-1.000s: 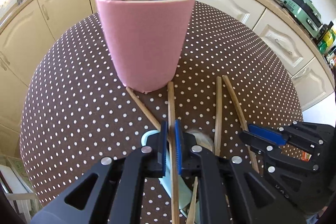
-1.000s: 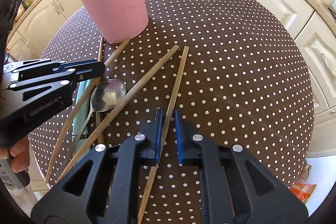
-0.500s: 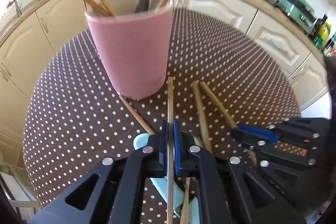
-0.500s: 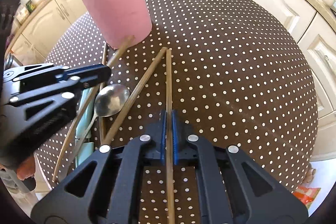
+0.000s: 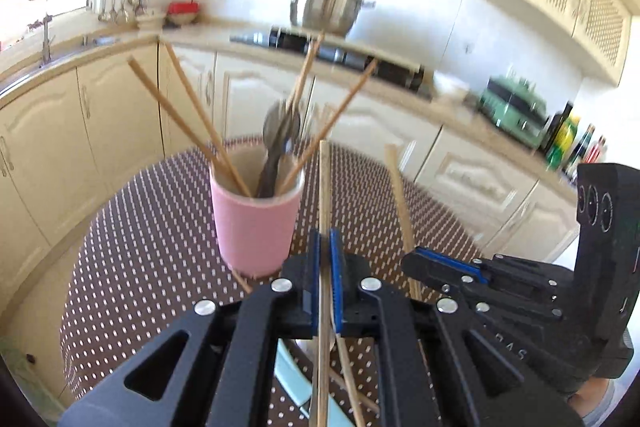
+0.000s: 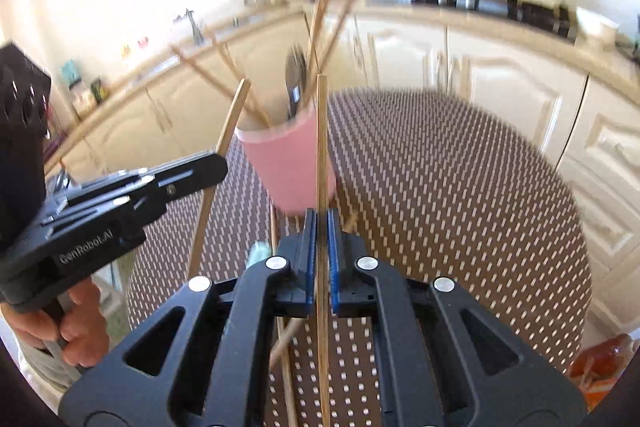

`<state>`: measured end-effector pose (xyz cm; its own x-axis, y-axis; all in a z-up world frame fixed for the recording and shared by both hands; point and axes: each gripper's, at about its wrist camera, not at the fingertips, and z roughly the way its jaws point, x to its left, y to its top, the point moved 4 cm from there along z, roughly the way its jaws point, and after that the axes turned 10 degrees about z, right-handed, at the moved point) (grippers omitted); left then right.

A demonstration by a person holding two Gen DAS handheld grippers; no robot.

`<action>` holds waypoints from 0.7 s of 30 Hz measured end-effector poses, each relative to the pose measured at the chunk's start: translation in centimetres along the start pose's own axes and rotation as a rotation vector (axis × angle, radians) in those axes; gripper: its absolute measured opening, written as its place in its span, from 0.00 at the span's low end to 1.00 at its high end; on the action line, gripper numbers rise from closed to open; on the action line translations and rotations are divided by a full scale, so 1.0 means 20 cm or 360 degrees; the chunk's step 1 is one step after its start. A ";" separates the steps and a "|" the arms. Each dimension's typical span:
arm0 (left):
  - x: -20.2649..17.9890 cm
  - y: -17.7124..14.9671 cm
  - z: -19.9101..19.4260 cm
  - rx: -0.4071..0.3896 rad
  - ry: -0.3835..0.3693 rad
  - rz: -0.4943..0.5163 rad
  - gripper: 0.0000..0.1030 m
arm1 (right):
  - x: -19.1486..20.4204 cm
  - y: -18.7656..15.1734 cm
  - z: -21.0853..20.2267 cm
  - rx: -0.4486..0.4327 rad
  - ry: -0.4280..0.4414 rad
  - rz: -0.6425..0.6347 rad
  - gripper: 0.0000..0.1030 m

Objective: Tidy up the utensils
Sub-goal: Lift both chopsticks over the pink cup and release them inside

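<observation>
Chopstick (image 5: 325, 195) was clamped in my left hand-held gripper (image 5: 325, 259), pads pinched on it, lifted off the tabletop (image 5: 152, 251). Second chopstick (image 6: 322, 147) was clamped the same way in my right hand-held gripper (image 6: 320, 239). Pink cup (image 5: 256, 227) stood upright on the dotted cloth just ahead, already holding chopsticks and a spoon (image 5: 280, 131). More chopsticks and a pale blue utensil (image 5: 294, 379) lay on the tabletop beneath my grippers.
</observation>
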<state>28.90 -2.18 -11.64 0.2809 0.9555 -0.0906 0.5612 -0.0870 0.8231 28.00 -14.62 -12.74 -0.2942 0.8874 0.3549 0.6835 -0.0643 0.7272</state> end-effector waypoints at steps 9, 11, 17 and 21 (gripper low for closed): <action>0.07 0.17 -0.23 -0.0405 0.0082 -0.0030 0.05 | 0.14 0.22 -0.12 -0.0250 0.0147 -0.0062 0.06; 0.09 0.20 -0.27 -0.0506 0.0117 -0.0033 0.05 | 0.18 0.25 -0.13 -0.0285 0.0166 -0.0081 0.06; 0.12 0.31 -0.32 -0.0790 0.0258 -0.0043 0.05 | 0.24 0.39 -0.14 -0.0404 0.0219 -0.0093 0.06; 0.16 0.38 -0.33 -0.0931 0.0285 -0.0074 0.05 | 0.27 0.50 -0.14 -0.0511 0.0252 -0.0095 0.06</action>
<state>28.97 2.04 -1.92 0.1026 0.9915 -0.0801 0.0352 0.0768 0.9964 31.22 -11.70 -1.88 -0.4444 0.8137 0.3747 0.4246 -0.1769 0.8879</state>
